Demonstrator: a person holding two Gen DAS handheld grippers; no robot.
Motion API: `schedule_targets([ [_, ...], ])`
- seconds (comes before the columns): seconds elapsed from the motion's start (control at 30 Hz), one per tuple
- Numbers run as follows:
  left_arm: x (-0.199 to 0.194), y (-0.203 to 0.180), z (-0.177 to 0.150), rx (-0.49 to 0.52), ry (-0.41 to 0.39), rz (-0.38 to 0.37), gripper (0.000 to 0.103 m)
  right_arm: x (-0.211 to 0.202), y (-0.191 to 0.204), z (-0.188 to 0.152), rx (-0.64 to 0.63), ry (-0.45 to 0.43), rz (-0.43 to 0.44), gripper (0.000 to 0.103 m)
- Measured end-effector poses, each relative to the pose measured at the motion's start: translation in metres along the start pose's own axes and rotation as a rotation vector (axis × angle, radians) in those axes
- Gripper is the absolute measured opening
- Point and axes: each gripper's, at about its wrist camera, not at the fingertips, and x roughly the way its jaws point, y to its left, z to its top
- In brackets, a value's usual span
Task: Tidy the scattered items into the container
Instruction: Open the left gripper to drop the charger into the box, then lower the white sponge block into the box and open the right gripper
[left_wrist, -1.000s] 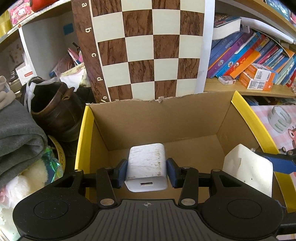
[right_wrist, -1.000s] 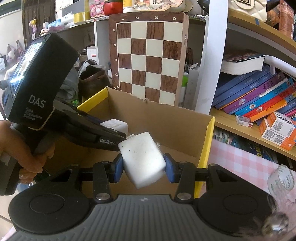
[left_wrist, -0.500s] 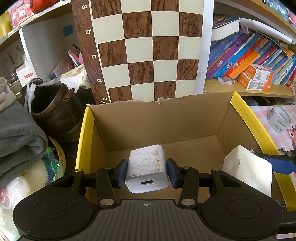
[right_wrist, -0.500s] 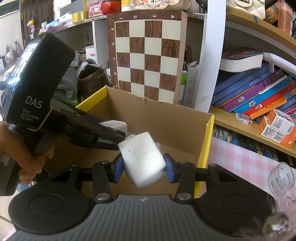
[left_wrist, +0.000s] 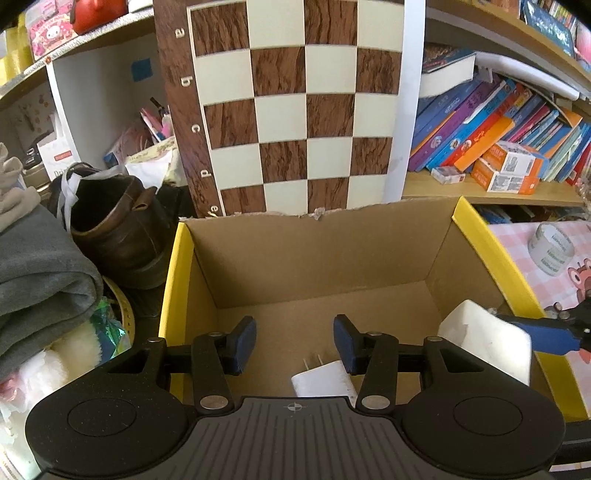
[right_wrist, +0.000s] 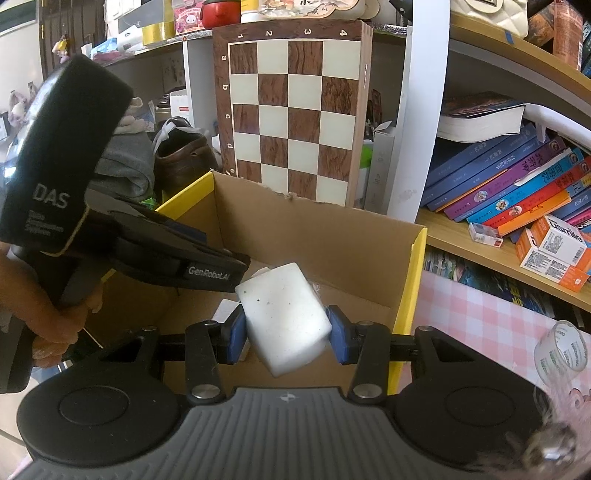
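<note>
Left gripper over cardboard box, jaws opening, nothing between; white charger lying on box floor below. Right gripper clamped on white foam block above box.

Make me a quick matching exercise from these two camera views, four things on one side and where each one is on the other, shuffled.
Things:
1. white charger
2. white foam block
3. brown shoe
4. tape roll

Places:
A. on the pink checked cloth
B. lying on the floor of the cardboard box
C. left of the box, outside it
D. clamped in the right tongs

Pairs: 1-B, 2-D, 3-C, 4-A
</note>
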Motion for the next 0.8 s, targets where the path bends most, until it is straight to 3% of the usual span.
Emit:
schedule_targets([
  [0.8,-0.061,-0.008,-0.021,-0.042,-0.106,0.040,0.050,-0.010,0.005,0.002,0.012,-0.004,0.013,0.043],
])
